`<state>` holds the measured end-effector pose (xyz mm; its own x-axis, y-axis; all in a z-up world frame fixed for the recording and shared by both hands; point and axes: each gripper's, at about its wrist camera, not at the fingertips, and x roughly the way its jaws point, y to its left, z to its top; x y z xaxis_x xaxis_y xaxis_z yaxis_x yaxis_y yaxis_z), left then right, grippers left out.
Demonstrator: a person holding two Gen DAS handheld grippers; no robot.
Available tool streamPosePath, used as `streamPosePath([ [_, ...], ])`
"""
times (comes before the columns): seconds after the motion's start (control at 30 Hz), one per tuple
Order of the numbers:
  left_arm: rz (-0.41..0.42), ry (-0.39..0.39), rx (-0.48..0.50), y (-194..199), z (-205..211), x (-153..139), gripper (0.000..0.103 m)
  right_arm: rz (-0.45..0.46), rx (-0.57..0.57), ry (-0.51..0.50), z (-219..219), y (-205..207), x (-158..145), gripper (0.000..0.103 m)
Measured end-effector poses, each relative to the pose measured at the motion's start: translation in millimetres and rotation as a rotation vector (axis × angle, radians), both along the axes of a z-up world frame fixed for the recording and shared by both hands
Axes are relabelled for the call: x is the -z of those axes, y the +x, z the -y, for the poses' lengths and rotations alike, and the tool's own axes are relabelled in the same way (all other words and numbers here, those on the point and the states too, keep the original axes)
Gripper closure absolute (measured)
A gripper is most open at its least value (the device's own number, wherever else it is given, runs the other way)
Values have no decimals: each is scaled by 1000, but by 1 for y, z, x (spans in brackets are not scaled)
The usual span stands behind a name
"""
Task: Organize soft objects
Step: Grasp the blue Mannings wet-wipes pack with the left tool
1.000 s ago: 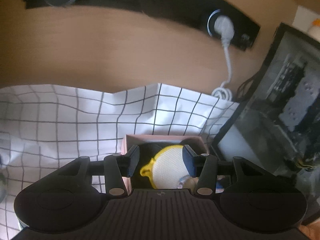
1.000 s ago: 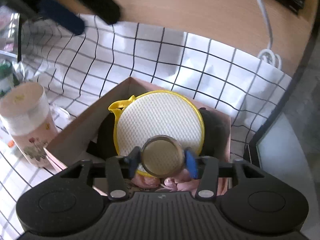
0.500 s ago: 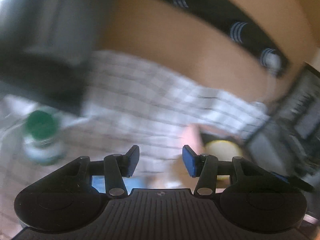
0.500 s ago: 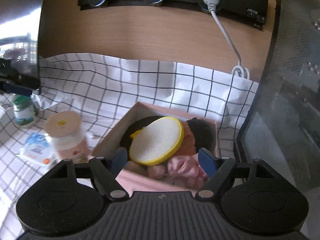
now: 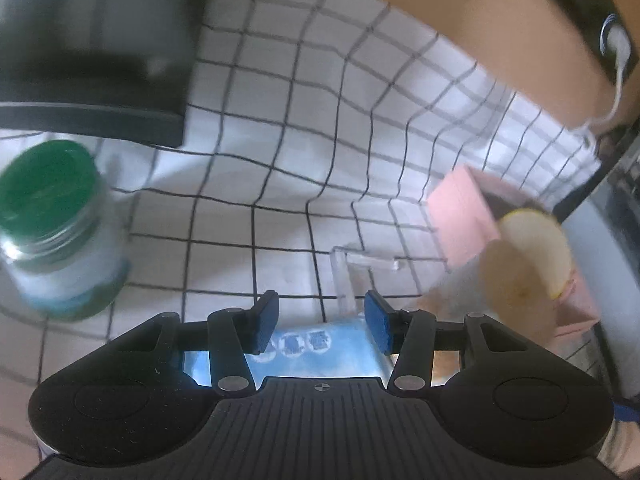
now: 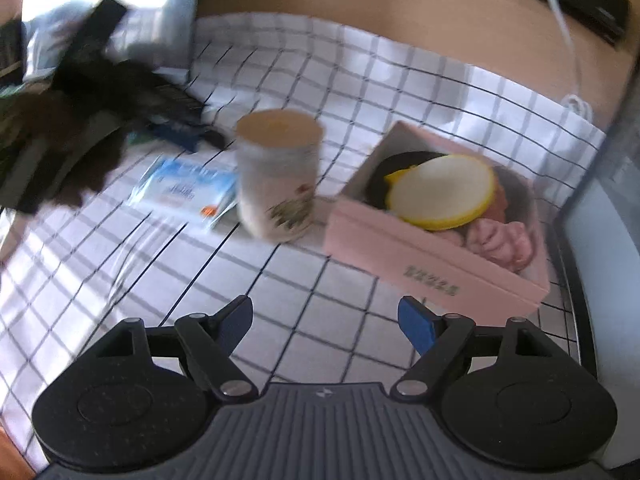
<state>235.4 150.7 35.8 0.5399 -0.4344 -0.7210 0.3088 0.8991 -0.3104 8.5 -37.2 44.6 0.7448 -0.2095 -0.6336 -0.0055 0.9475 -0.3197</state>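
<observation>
Hovering over the checked cloth, my right gripper stood spread, empty; left gripper half-spread above a blue packet. Pink box held the round yellow-rimmed sponge and pink cloth.

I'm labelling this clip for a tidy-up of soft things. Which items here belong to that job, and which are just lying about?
Belongs to the job:
- pink box
- round yellow-rimmed pad in it
- pink soft item in it
- blue-and-white soft packet, judging by looks

Lying about:
- cream-lidded canister
- green-lidded jar
- white cable
</observation>
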Motion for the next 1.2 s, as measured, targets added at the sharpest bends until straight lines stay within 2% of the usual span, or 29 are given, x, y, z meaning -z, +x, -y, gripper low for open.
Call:
streamPosePath([
  [0.1, -18, 35, 35, 8, 3, 11, 52, -11, -15, -16, -9, 2, 1, 23],
  [0.3, -78, -10, 76, 2, -18, 17, 59, -30, -18, -22, -10, 2, 5, 23],
  [0.57, -112, -13, 135, -51, -40, 20, 59, -54, -66, -9, -14, 12, 13, 23],
  [0.67, -64, 79, 151, -80, -34, 14, 59, -60, -89, -2, -16, 14, 16, 23],
  [0.77, 37, 207, 91, -106, -21, 2, 59, -65, -99, 2, -16, 15, 20, 22],
  [0.87, 44, 232, 50, -122, -3, -2, 59, -71, -85, -7, -10, 13, 26, 22],
  [0.93, 41, 256, 70, -129, 13, 1, 58, -69, -73, -15, -6, 10, 29, 22],
  [1.03, 84, 355, 102, -140, 39, 6, 54, -62, -54, -13, 5, 2, 31, 22],
  [1.2, 79, 388, 118, -141, 62, 9, 42, -68, -11, 2, 26, -4, 38, 22],
])
